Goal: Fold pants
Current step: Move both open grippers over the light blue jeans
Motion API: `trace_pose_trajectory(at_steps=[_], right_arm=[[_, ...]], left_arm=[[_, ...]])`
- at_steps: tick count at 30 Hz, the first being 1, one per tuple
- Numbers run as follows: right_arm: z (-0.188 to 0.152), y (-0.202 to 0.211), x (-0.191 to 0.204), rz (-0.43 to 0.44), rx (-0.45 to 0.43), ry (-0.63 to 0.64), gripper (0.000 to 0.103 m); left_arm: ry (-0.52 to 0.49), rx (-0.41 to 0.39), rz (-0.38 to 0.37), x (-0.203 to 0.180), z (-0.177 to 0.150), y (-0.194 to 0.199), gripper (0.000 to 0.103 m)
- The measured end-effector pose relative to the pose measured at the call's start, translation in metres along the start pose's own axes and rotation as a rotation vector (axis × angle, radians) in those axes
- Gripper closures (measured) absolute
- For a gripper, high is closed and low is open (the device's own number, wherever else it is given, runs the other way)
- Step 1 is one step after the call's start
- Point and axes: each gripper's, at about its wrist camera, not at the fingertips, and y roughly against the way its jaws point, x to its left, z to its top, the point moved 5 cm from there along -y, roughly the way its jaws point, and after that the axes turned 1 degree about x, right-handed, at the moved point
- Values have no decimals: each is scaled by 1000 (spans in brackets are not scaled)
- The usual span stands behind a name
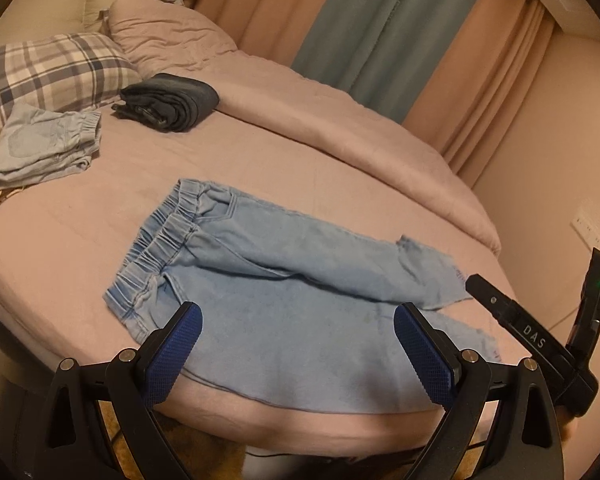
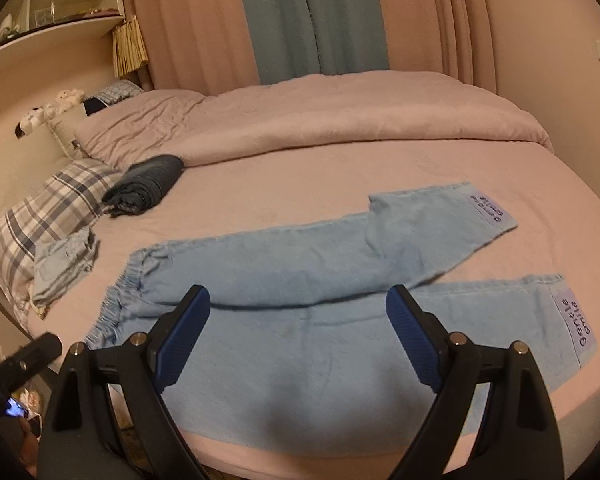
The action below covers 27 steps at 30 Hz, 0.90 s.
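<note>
Light blue denim pants [image 1: 284, 280] lie flat on the pink bed, waistband to the left, legs to the right; they also show in the right wrist view [image 2: 320, 272]. The far leg lies slightly over the near one, each cuff with a "gentle smile" label [image 2: 576, 324]. My left gripper [image 1: 298, 316] is open and empty, above the near leg close to the waistband. My right gripper [image 2: 298, 300] is open and empty, above the near leg's middle. The right gripper's body [image 1: 540, 336] shows at the right in the left wrist view.
Folded dark jeans [image 1: 168, 104] and folded light blue shorts [image 1: 44, 148] lie at the far left by a plaid pillow [image 1: 48, 72]. A pink duvet [image 2: 340, 120] is bunched along the far side. The bed's near edge [image 1: 300, 412] is just below the pants.
</note>
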Motion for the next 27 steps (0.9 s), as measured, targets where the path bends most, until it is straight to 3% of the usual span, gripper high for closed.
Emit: trace_pose_trajectory(at_steps=[3,7,11,15,16,20,27], right_arm=[[9,6,5,0,-37,7,11],[15,4,4,-99,-92,42,10],[11,3,-6,-128,-140,-3,9],[7,-7,-9,-93,-96,-14,9],[7,-7,-9,-118,-88,-10,9],[11,10,-6,-184,-153,47,4],[6,18,-8,-153,-142,55,3]], left_arm=[[20,4,-14,0,2,0,6],[-1,5,3,-3,4,0,6],[-12,3,24,-6,3,0,6],[17,18,22,-5,1,0,6],[28,13,24,-4,1,2,6],[50,14,24,-4,3,8,6],[29,3,23,-12,12,15,6]])
